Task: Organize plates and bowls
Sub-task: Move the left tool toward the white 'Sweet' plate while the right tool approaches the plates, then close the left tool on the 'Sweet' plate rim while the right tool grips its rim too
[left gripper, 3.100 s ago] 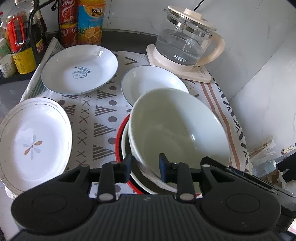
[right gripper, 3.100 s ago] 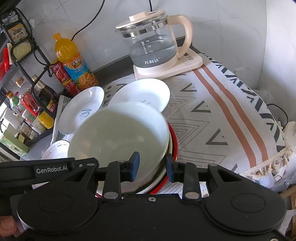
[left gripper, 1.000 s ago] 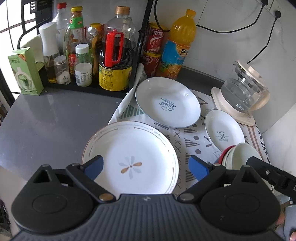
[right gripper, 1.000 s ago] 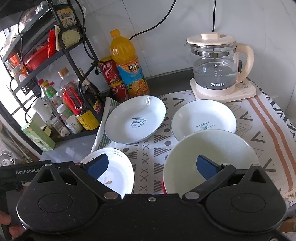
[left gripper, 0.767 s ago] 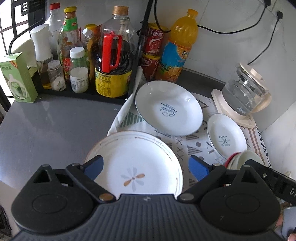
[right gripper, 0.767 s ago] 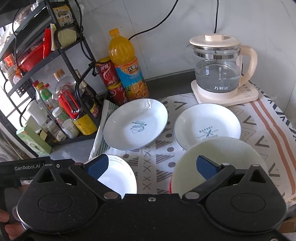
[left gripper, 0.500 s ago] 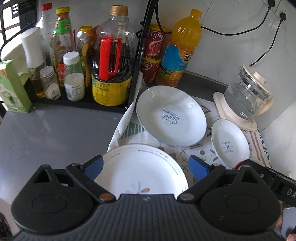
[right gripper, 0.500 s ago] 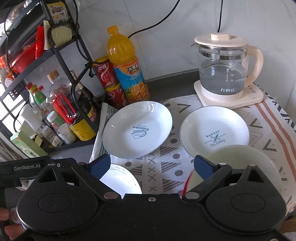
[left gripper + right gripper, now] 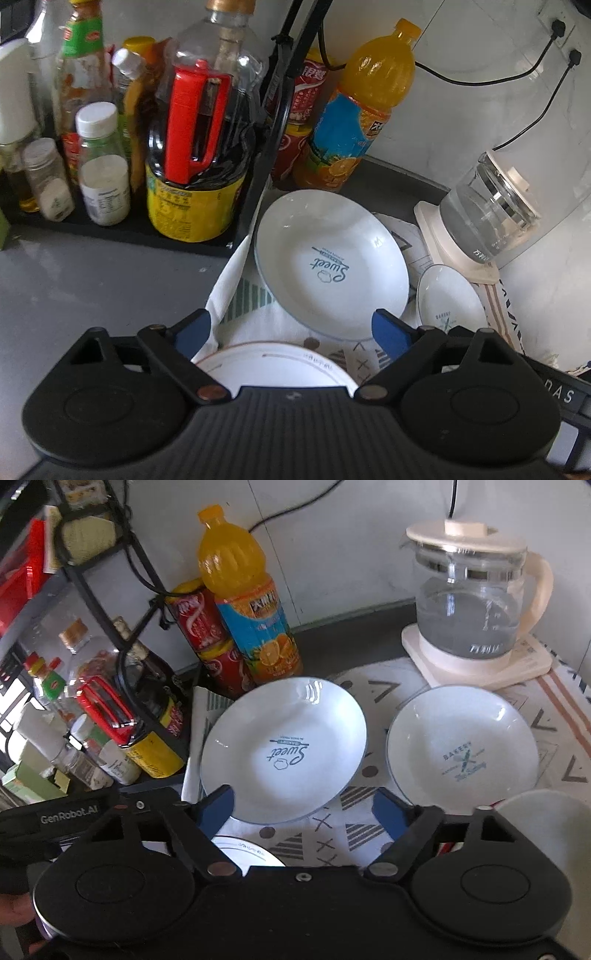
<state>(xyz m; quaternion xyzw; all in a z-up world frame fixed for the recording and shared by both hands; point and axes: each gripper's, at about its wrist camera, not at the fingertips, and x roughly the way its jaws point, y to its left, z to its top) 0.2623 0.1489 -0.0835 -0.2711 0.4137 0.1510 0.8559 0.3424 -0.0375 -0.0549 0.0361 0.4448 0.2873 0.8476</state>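
Both of my tools have pushed forward over the patterned cloth point(image 9: 332, 834) since a second ago, leaving the stacked bowls point(image 9: 546, 834) at the lower right edge of the right view. My left tool point(image 9: 293, 330) is spread wide, its jaws just closing a little, with the near rim of the "Sweet" plate point(image 9: 332, 266) lying between the blue pads but untouched. My right tool point(image 9: 304, 806) is also spread, jaws closing more sharply, and its pads flank that same plate's near edge without pressing it.

Nearest to me, a glossy white plate with a thin brown rim line point(image 9: 273, 369) peeks out from under both tools. Beyond it the round, shallow "Sweet" plate sits on the cloth, white glazed with blue script. To its right lies a smaller white dish printed "BAKERY" point(image 9: 461, 746).

Farther back on the grey surface point(image 9: 92, 288) stand an orange drink bottle point(image 9: 247, 598) with a blue label, two red cans point(image 9: 210, 642), and a dark bottle with a red handle point(image 9: 199, 125) and yellow label on a black wire rack. A clear glass kettle point(image 9: 472, 602) with cream lid and handle rests on its cream base. "GenRobot.AI" reads on the left tool's body.
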